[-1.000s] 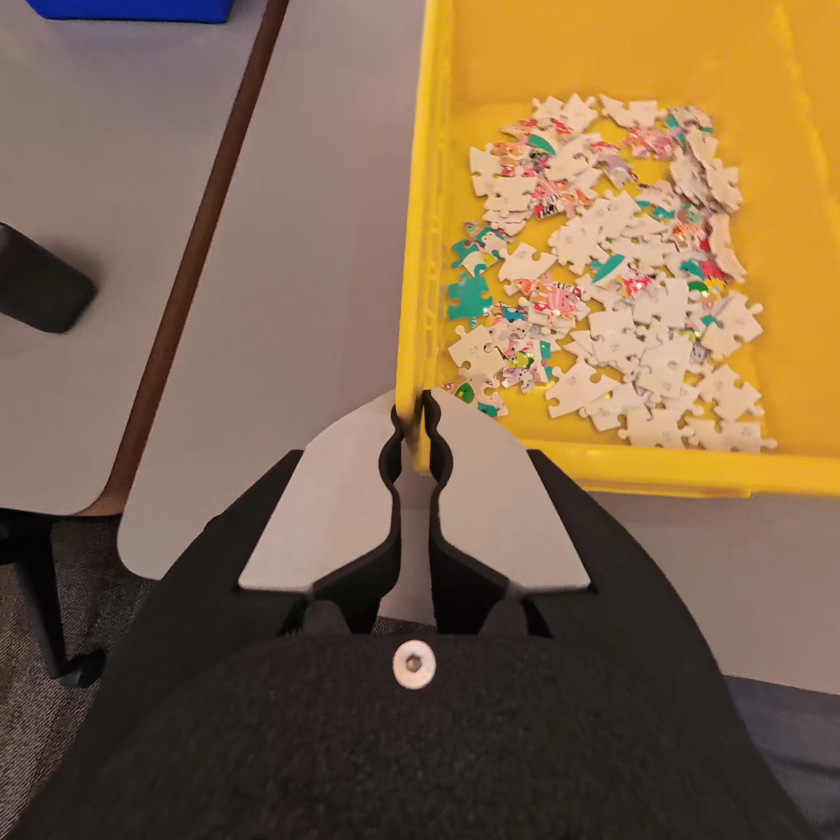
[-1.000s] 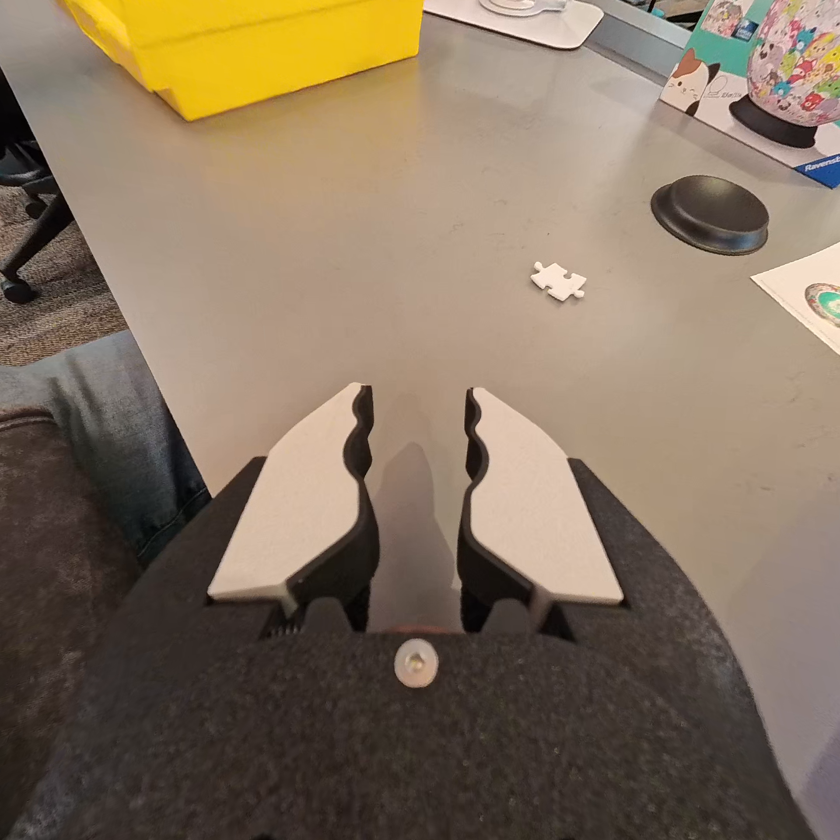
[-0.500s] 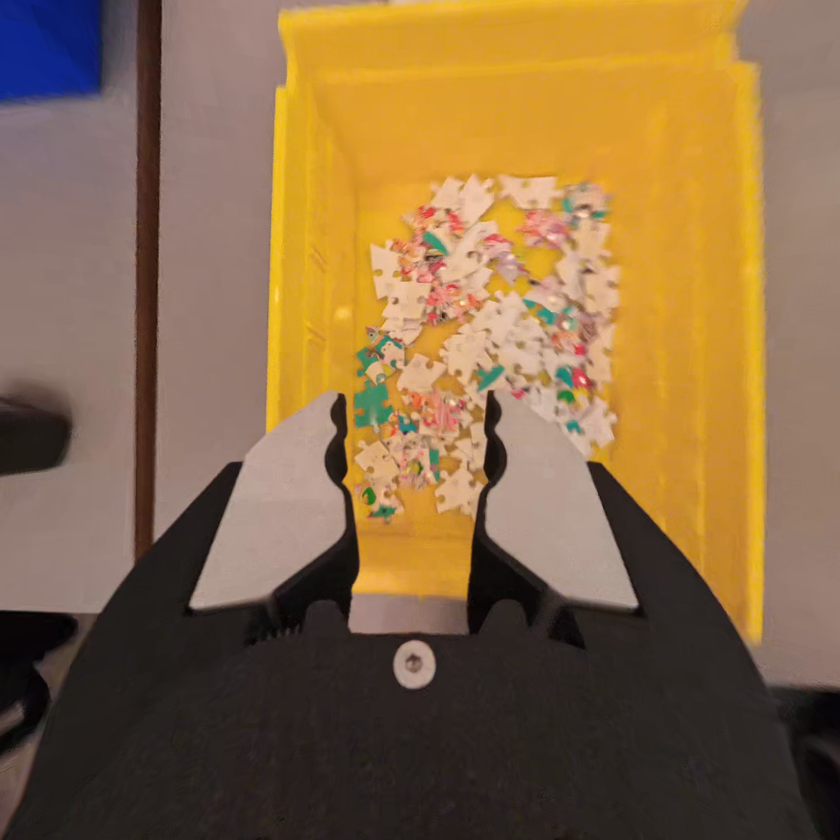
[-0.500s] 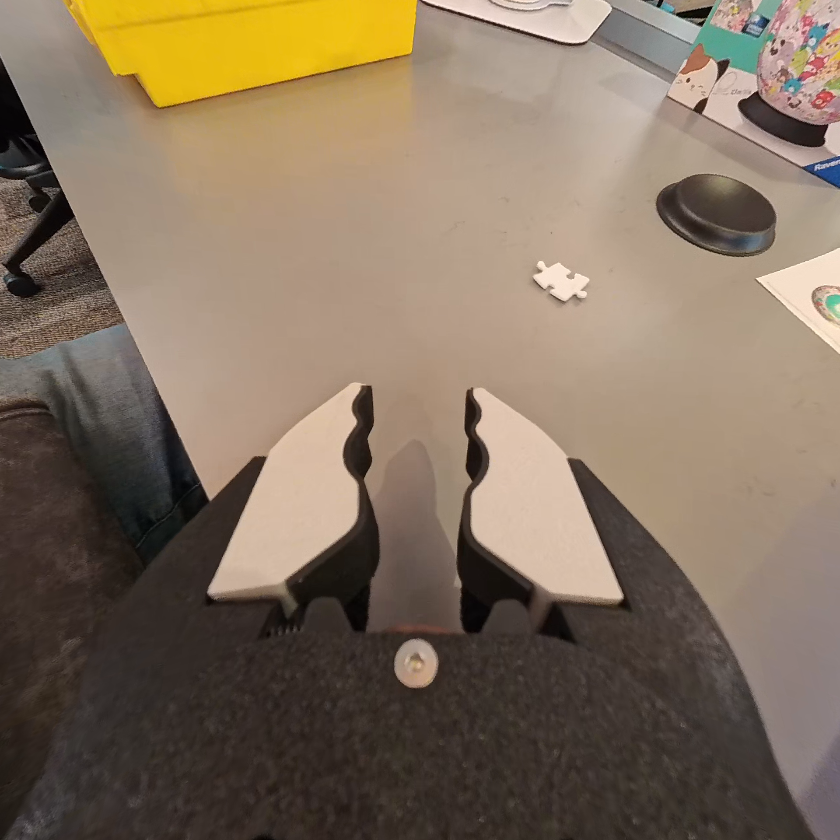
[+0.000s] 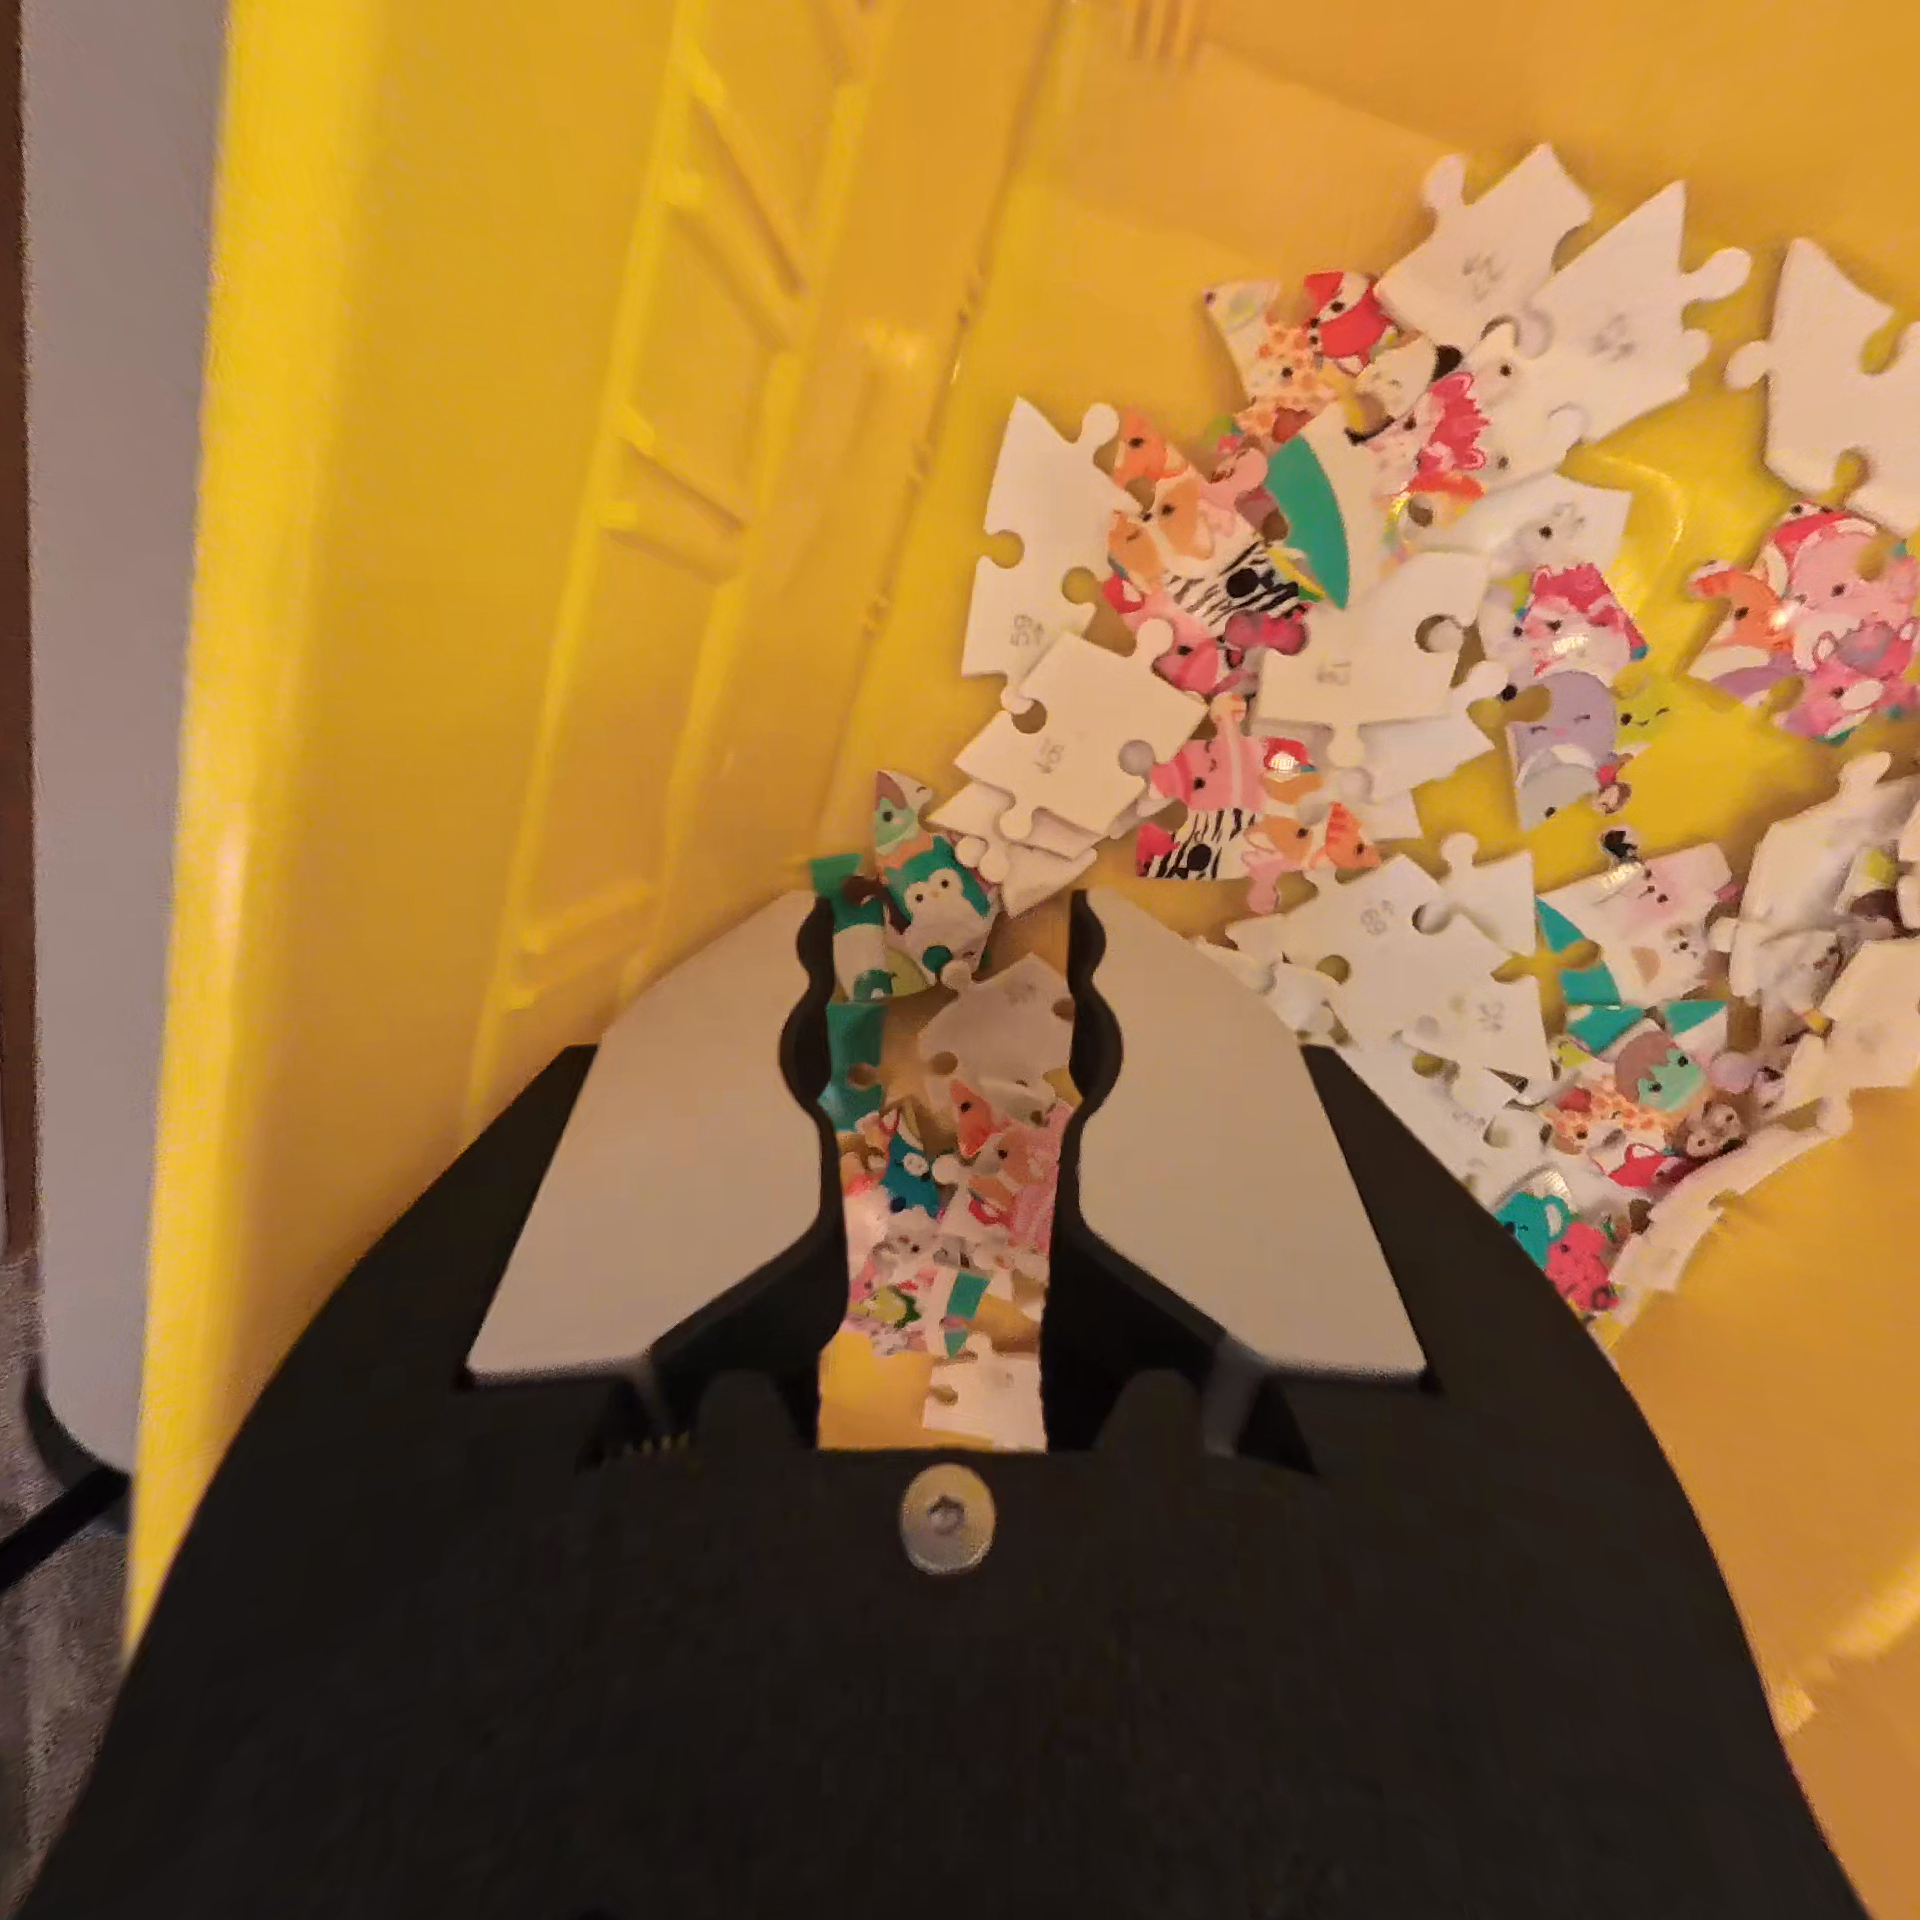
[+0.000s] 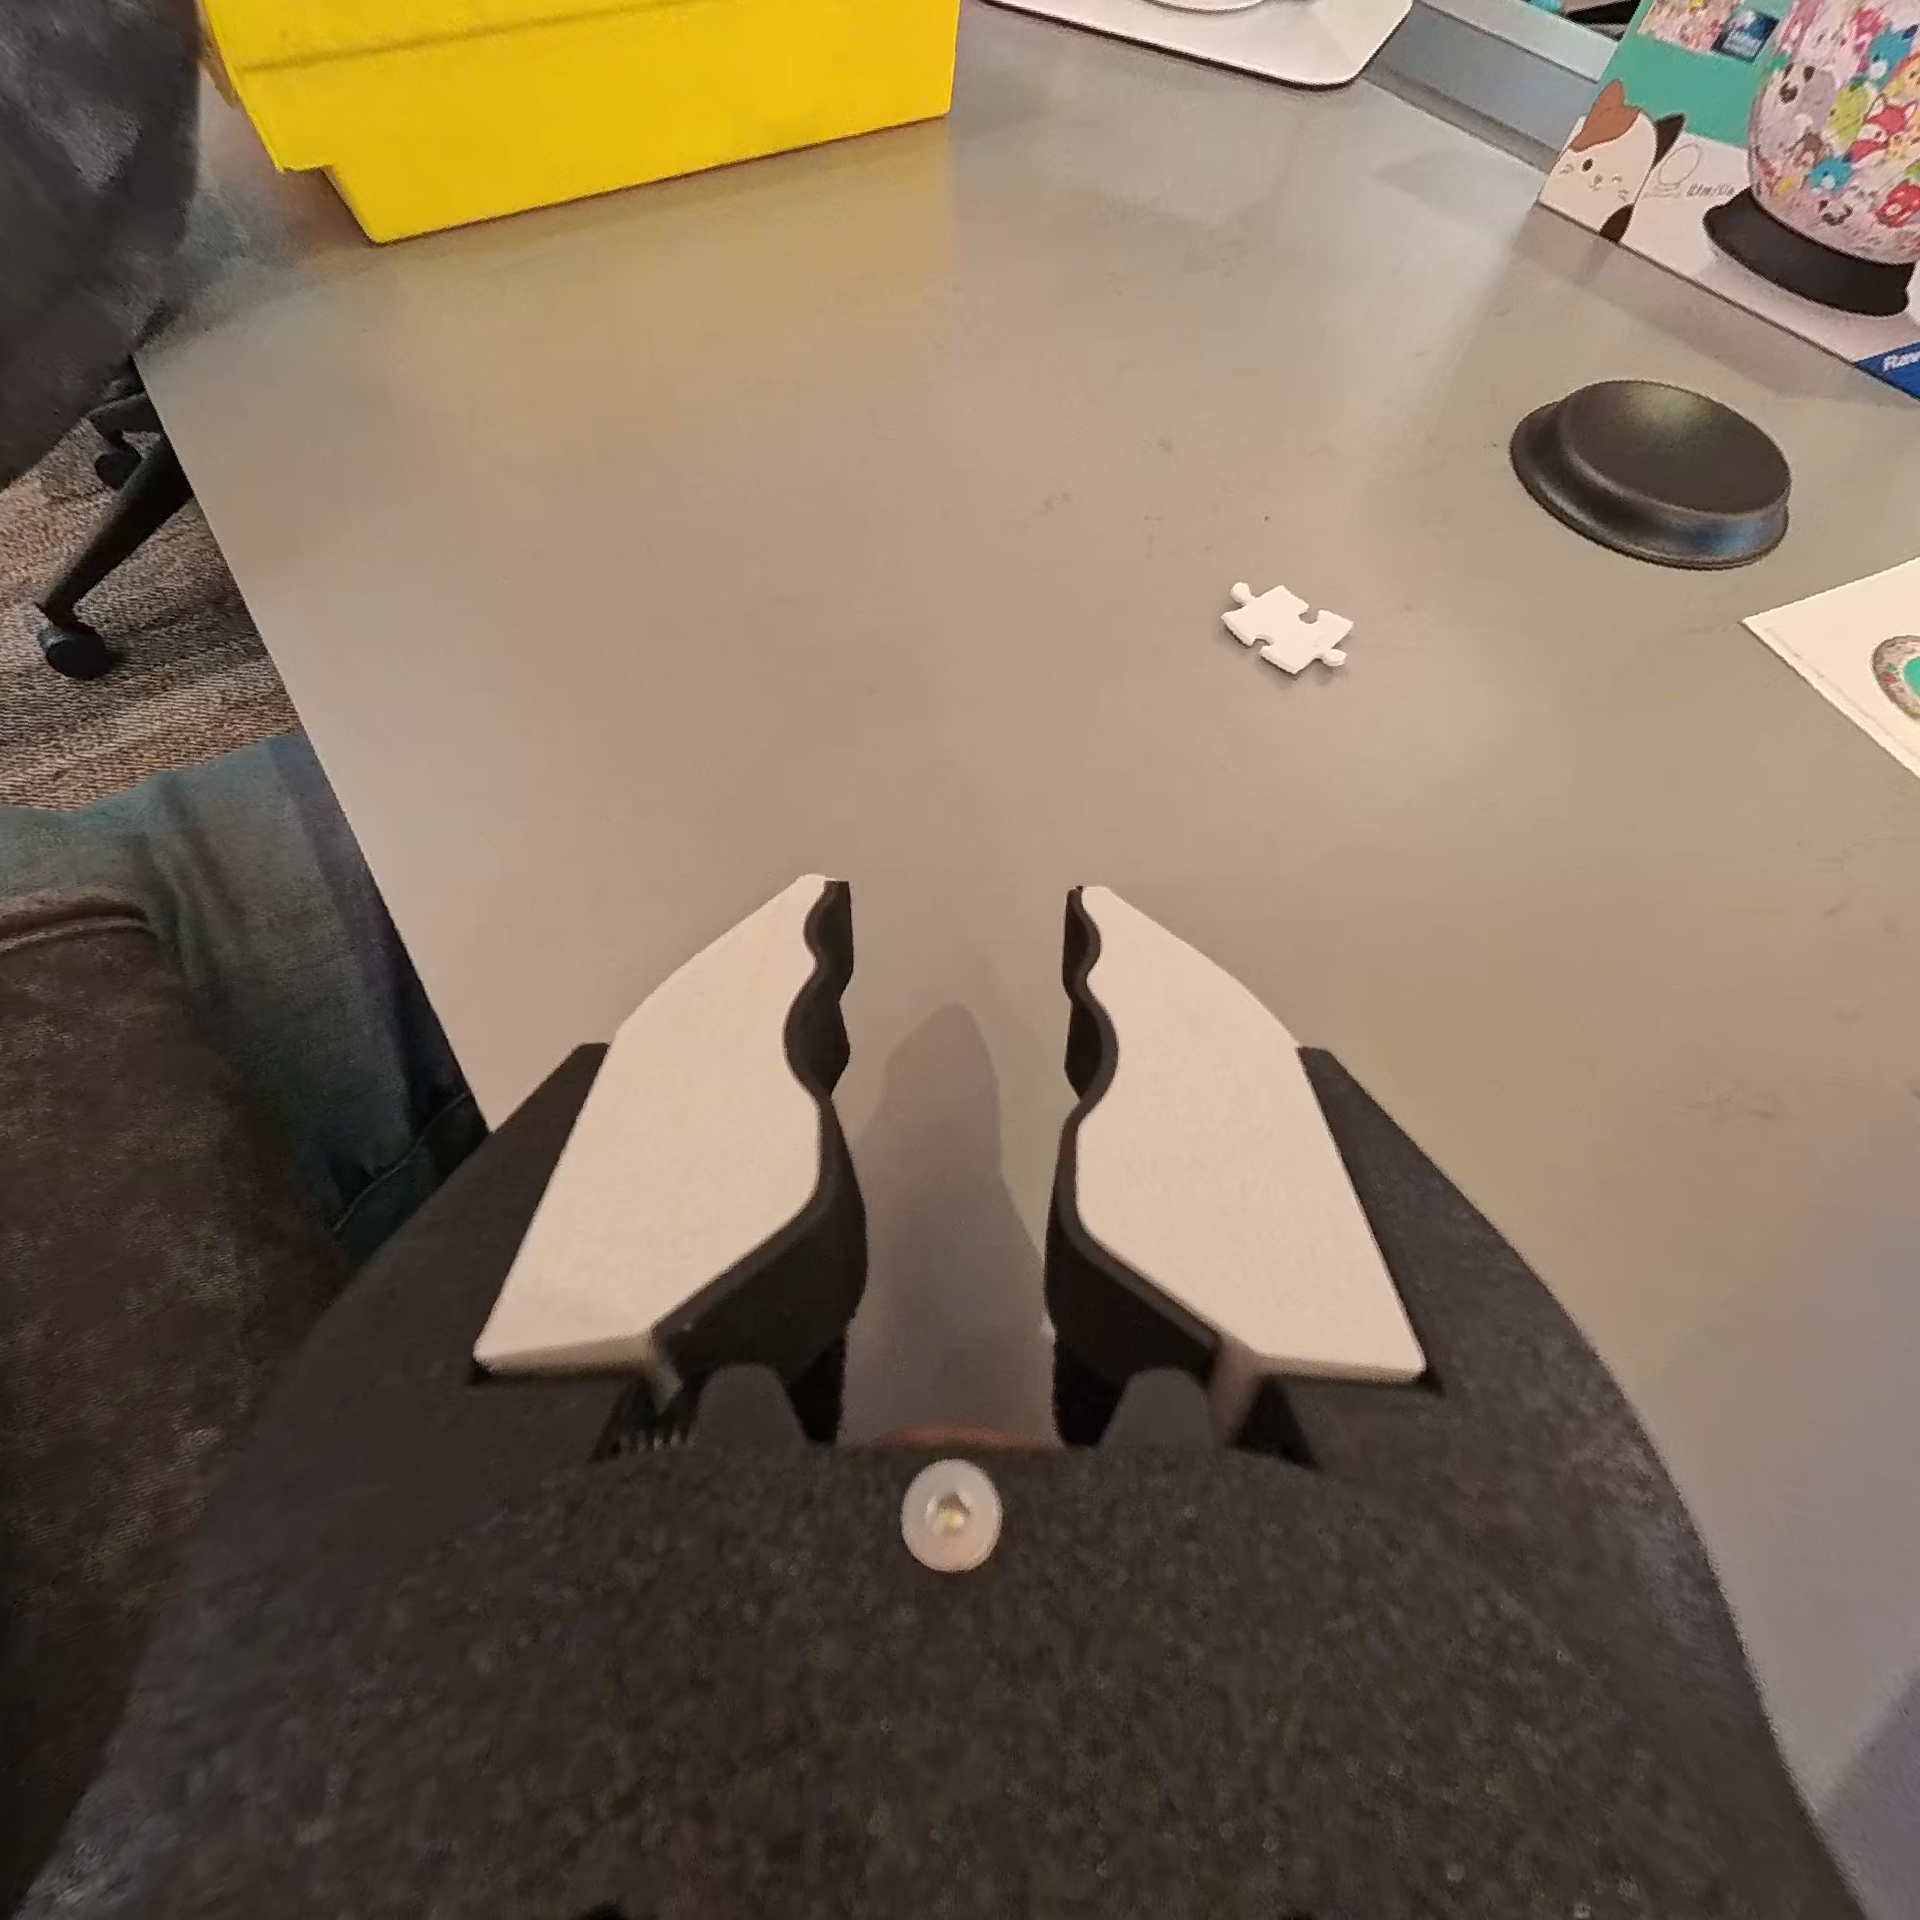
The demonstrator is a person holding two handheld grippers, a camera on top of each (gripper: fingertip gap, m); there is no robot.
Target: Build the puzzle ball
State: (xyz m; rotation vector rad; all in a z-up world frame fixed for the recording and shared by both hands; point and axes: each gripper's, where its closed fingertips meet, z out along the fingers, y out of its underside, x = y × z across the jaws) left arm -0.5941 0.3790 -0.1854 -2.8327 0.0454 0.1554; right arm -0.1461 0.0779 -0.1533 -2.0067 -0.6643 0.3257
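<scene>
Left gripper [image 5: 951,914] has dropped from above the bin to down inside it since half a second ago; pieces now fill its view. Right gripper [image 6: 958,899] hasn't moved.

Grey table [image 6: 831,520]: yellow bin [image 6: 582,114] at the far left, printed puzzle box [image 6: 1683,177] at the far right edge, with a white sheet [image 6: 1860,665] nearer along that edge. Black round stand [image 6: 1652,473] sits near the box, apart from it.

Inside the bin [image 5: 540,520]: loose puzzle pieces [image 5: 1403,644] heaped on the floor, some white back up, some print up. The heap runs close along the ribbed left wall.

Left gripper: jaws apart, nothing clamped, tips just over the heap's near-left edge. A teal piece with a penguin-like figure [image 5: 925,904] lies between the tips; contact can't be judged.

Right gripper: jaws apart, empty, low over bare table near its front edge.

Single white piece [image 6: 1288,627] lies face down on the table, well ahead and right of the right gripper, between it and the stand.
</scene>
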